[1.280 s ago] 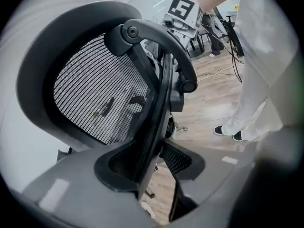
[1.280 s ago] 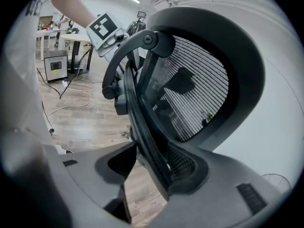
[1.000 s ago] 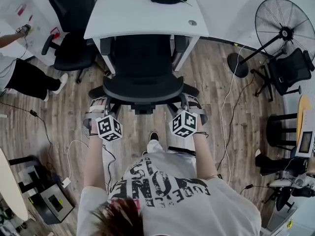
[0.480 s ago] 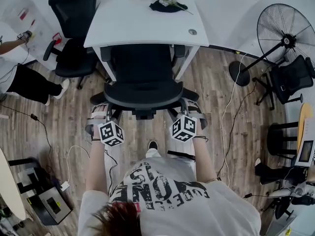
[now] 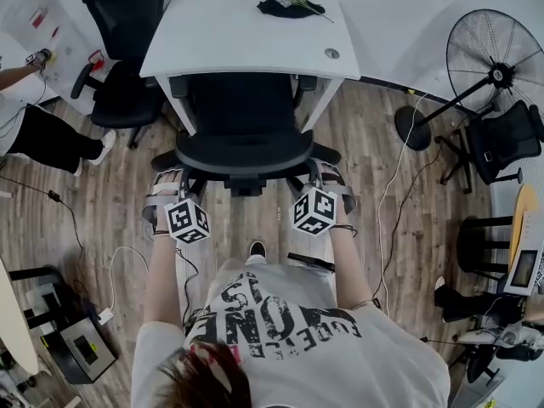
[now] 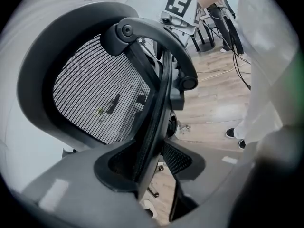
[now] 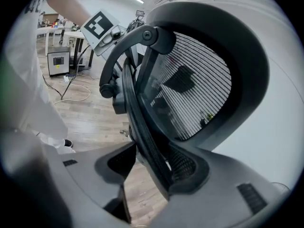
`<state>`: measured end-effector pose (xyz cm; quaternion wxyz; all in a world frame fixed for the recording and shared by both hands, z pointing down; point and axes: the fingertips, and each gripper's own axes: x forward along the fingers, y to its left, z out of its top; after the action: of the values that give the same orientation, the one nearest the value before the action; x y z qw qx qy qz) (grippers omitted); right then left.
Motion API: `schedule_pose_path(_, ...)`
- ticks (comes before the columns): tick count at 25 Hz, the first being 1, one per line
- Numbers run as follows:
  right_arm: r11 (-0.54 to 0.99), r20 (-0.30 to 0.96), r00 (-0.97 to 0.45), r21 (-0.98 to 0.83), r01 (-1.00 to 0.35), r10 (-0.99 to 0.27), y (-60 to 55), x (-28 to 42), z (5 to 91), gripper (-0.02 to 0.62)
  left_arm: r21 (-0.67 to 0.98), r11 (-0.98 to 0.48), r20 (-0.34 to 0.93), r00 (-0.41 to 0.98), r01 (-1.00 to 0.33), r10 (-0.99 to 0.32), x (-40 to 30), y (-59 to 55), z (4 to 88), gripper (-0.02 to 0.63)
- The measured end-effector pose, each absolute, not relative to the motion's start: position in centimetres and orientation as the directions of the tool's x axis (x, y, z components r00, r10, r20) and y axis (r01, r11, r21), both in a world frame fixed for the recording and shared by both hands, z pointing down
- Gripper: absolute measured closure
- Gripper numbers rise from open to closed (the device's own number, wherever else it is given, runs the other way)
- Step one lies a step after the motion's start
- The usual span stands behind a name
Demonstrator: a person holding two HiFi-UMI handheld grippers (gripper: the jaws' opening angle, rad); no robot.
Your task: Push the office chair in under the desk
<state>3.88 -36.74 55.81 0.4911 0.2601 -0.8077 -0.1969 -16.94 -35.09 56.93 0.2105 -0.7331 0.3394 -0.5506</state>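
Observation:
The black mesh office chair (image 5: 245,138) faces the white desk (image 5: 246,41), its seat partly beneath the desktop. In the head view my left gripper (image 5: 170,181) clamps the left edge of the backrest and my right gripper (image 5: 327,177) clamps the right edge. The left gripper view shows the backrest frame (image 6: 149,141) wedged between my jaws, with the mesh to its left. From the right gripper view the same frame (image 7: 147,146) runs between those jaws. Both grippers are shut on the chair.
A second black chair (image 5: 127,49) stands left of the desk, beside a person (image 5: 38,134). A standing fan (image 5: 489,58) and another chair (image 5: 501,130) are at the right. Cables (image 5: 391,194) trail over the wooden floor. Flowers and a dark cloth (image 5: 285,2) lie on the desk.
The chair has rolled a little further under the desk, and both grippers have moved forward with it, still clamped on the backrest.

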Motion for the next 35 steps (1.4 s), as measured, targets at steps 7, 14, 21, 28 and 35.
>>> schedule_pose_path(7, 0.782, 0.680, -0.394, 0.586, -0.213, -0.618, -37.8, 3.2, 55.7, 0.397, -0.675, -0.686, 0.674, 0.151, -0.272, -0.723, -17.7, -36.6, 57.0, 0.422)
schedule_pose_path(14, 0.773, 0.679, -0.379, 0.596, -0.216, -0.629, -38.2, 1.4, 55.7, 0.397, -0.674, -0.692, 0.676, 0.161, -0.258, -0.719, -19.6, -37.7, 57.0, 0.420)
schedule_pose_path(21, 0.781, 0.704, -0.338, 0.581, -0.230, -0.624, -38.5, 1.1, 55.9, 0.397, -0.680, -0.698, 0.673, 0.187, -0.222, -0.715, -20.0, -38.0, 56.9, 0.422)
schedule_pose_path(28, 0.776, 0.710, -0.314, 0.584, -0.238, -0.630, -38.4, 1.3, 56.1, 0.397, -0.676, -0.689, 0.664, 0.191, -0.262, -0.723, -19.6, -37.7, 57.0, 0.413)
schedule_pose_path(35, 0.763, 0.707, -0.289, 0.590, -0.263, -0.646, -38.6, 1.4, 55.9, 0.397, -0.633, -0.719, 0.690, 0.213, -0.285, -0.692, -19.7, -37.6, 56.4, 0.413)
